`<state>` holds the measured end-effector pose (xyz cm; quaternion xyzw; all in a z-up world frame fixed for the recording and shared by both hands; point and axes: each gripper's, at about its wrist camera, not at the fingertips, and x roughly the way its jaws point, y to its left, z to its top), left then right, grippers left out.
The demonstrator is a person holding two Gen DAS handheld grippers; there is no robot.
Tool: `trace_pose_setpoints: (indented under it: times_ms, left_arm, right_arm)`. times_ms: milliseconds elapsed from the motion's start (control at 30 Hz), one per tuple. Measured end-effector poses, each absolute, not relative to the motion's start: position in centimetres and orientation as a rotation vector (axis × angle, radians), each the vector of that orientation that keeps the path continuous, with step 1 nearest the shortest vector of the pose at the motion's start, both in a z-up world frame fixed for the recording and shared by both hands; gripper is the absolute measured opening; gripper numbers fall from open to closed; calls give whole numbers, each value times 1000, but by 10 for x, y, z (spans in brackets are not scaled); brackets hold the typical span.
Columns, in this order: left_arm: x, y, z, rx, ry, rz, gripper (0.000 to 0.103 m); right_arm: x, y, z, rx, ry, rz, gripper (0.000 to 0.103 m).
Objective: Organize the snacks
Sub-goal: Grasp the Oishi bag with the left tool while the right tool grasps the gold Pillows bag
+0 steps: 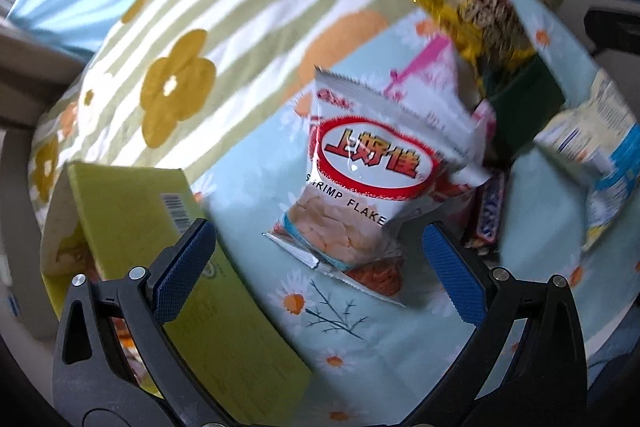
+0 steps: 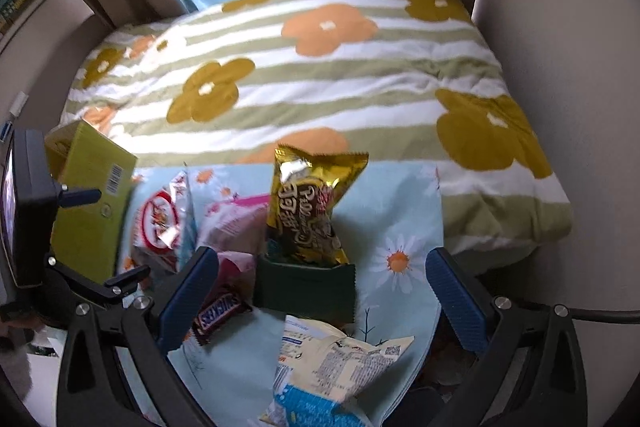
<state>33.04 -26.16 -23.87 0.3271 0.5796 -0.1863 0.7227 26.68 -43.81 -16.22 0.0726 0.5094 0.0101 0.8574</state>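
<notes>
On the light-blue daisy cloth [image 2: 404,203], a green box [image 2: 90,203] lies farthest left, then the shrimp flakes bag [image 1: 360,187], a Snickers bar [image 2: 218,313] and a gold packet [image 2: 308,211]. My left gripper [image 1: 320,251] gapes wide and empty before the shrimp bag. My right gripper [image 2: 320,291] is equally wide, holding nothing.

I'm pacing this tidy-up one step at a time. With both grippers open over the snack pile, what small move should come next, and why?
Probably ease the left gripper forward and close on the shrimp flakes bag. Its jaws are open and empty, the bag's lower edge lies between them, and the green box is right beside it. The right gripper is also open and holds nothing.
</notes>
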Motion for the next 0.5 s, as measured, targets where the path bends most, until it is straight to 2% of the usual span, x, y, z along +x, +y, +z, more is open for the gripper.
trace_pose_setpoints:
  times_ms: [267, 333, 400, 500]
  left_arm:
    - [343, -269, -267, 763, 1388, -499, 98]
    - [346, -269, -272, 759, 1406, -510, 90]
    - [348, -270, -278, 745, 1437, -520, 78]
    - [349, -271, -283, 743, 1444, -520, 75]
  right_arm:
    - [285, -437, -192, 134, 1158, 24, 103]
    - [289, -438, -197, 132, 1176, 21, 103]
    - [293, -438, -201, 129, 1187, 16, 103]
    - [298, -440, -206, 130, 1202, 12, 103]
